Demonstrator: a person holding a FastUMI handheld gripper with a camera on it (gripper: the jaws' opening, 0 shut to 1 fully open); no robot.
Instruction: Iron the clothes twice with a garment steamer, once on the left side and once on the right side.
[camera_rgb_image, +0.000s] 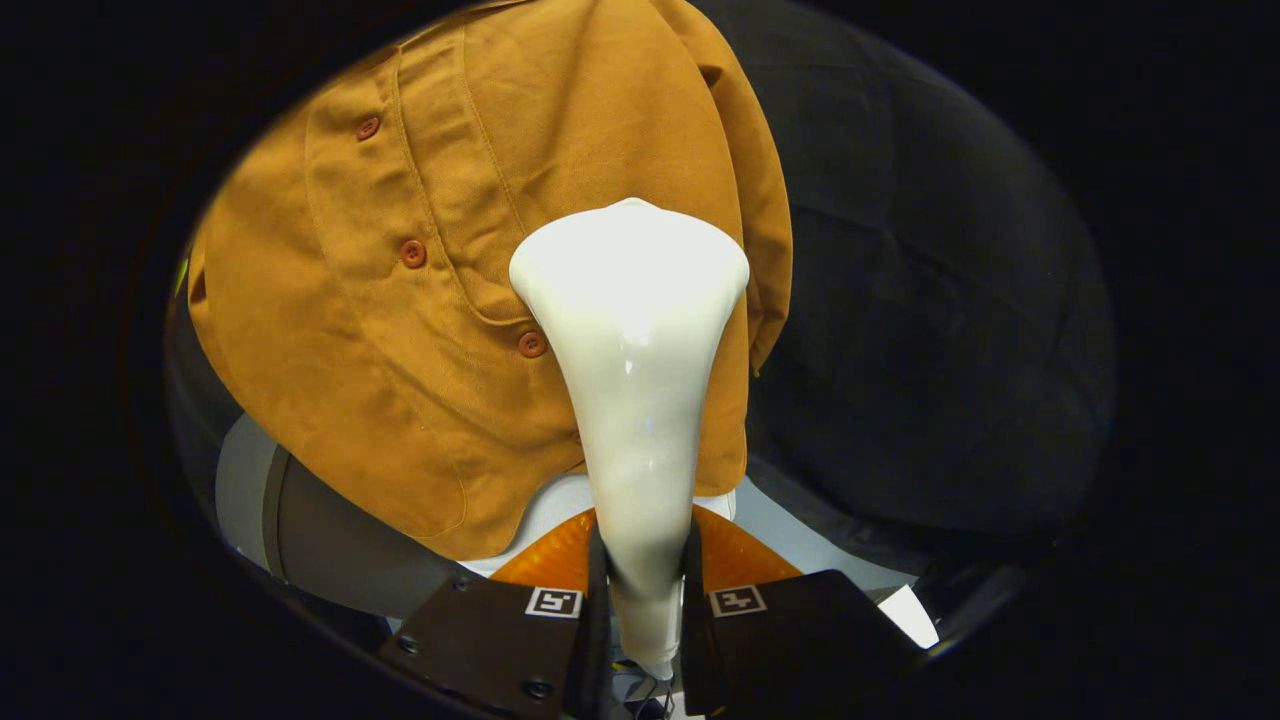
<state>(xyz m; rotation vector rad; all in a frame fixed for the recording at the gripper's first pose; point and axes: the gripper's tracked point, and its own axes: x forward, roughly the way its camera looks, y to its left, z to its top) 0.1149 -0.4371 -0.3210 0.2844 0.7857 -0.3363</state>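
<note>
Glossy white plastic right up close: the handle of the garment steamer (637, 400) runs straight up between the two fingers of the tool (640, 590), and both fingers press against its narrow lower end, one on each side, so the tool is clamped on the steamer. Each finger carries a small square marker on its top face, sitting either side of the handle. Just past the fingers, an orange ribbed part (545, 560) peeks out on both sides of the handle.

Moving outward, the handle widens into a broad, rounded head, and that head sits over the shirt (420, 300), a mustard-brown garment hanging just beyond the fingers. The head covers the cloth to the right of the button line, close to a chest pocket whose curved seam shows beside it; whether the head actually touches the fabric, I cannot tell from here. Three reddish buttons (413, 253) run down the placket on the left of the head, a fourth partly tucked behind the handle. The shirt's hem curves round below, and its right edge hangs in a fold beside the head.

Below the hem, a pale worktop surface (800, 535) shows, with a grey curved object (330, 540) off to the left. Farthest back, dark cloth (930, 300) fills the space to the right of the shirt
</note>
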